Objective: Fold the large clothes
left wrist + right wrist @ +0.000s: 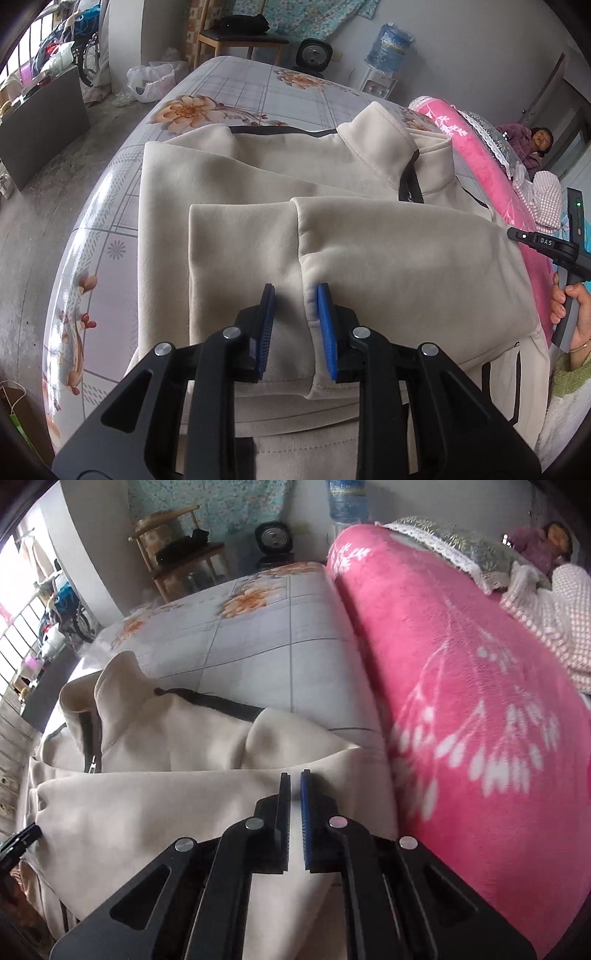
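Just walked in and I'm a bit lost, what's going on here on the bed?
A person is folding a cream zip-up jacket spread on the floral bedsheet. Its sleeves are already folded across the front. The left hand-held gripper sits open over the folded sleeve, jaws apart with cloth between them but not clamped. The right hand-held gripper is nearly closed at the jacket's right edge, next to the pink blanket; whether it pinches fabric is unclear.

The beige jacket [369,251] is matt, soft fleece cloth; the pink blanket [461,686] is fuzzy plush.
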`<state>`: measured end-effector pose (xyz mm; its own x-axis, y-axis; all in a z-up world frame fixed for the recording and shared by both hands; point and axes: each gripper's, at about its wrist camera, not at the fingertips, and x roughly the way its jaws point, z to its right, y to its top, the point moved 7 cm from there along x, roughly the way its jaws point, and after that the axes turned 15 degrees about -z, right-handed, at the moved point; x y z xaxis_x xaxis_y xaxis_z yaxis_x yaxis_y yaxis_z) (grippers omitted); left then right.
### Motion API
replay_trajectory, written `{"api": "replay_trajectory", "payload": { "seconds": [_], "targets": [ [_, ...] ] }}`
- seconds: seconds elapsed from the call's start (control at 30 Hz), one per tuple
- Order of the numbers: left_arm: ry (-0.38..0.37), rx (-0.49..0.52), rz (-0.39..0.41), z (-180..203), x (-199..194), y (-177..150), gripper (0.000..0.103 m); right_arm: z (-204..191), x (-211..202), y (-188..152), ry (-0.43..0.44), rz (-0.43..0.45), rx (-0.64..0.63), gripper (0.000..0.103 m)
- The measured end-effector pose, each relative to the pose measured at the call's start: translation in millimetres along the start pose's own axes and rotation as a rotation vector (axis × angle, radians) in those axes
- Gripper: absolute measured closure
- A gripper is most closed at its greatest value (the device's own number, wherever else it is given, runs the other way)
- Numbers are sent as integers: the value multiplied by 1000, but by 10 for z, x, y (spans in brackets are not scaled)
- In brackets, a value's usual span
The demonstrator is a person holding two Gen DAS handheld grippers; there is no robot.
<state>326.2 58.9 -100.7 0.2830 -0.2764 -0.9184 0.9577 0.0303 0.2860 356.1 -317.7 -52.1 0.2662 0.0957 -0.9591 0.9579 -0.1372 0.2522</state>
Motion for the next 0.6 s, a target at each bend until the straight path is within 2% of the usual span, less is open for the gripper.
{"api": "replay_trajectory", "payload": {
  "seconds": [0.03, 0.07, 0.1, 0.13, 0.17, 0.2, 0.3, 0.37, 0.47, 0.5, 0.57, 0.6],
  "targets": [
    [8, -4, -4, -1, -26, -14, 76, -59, -105, -96, 27, 3, -8, 96],
    [12, -5, 0, 6, -75, -36, 70, -130, -194, -199, 47, 8, -34, 91],
    [9, 5, 10, 26, -135, -73, 65, -241, -292, -340, 55, 16, -78, 76],
    [6, 21, 15, 51, -187, -120, 62, -327, -374, -466, 53, 26, -118, 66],
    [5, 35, 16, 70, -219, -174, 55, -430, -435, -633, 55, 37, -172, 50],
    [5, 49, 10, 90, -233, -238, 47, -547, -437, -794, 58, 29, -225, 46],
    [63, 94, -66, 131, -108, -475, 42, -704, -214, -1143, 10, -49, -296, 44],
    [122, 109, -57, 128, -161, -556, 42, -678, -113, -1289, -32, -87, -262, 44],
    [128, 97, 0, 97, -443, -677, 39, -755, -375, -1553, 40, -38, -202, 44],
    [125, 92, 31, 85, -571, -753, 33, -798, -464, -1668, 56, -22, -197, 38],
    [122, 97, 49, 75, -714, -928, 30, -886, -554, -1910, 35, 1, -202, 25],
    [121, 108, 36, 81, -744, -1058, 28, -940, -572, -2052, 17, 1, -212, 24]
  ]
}}
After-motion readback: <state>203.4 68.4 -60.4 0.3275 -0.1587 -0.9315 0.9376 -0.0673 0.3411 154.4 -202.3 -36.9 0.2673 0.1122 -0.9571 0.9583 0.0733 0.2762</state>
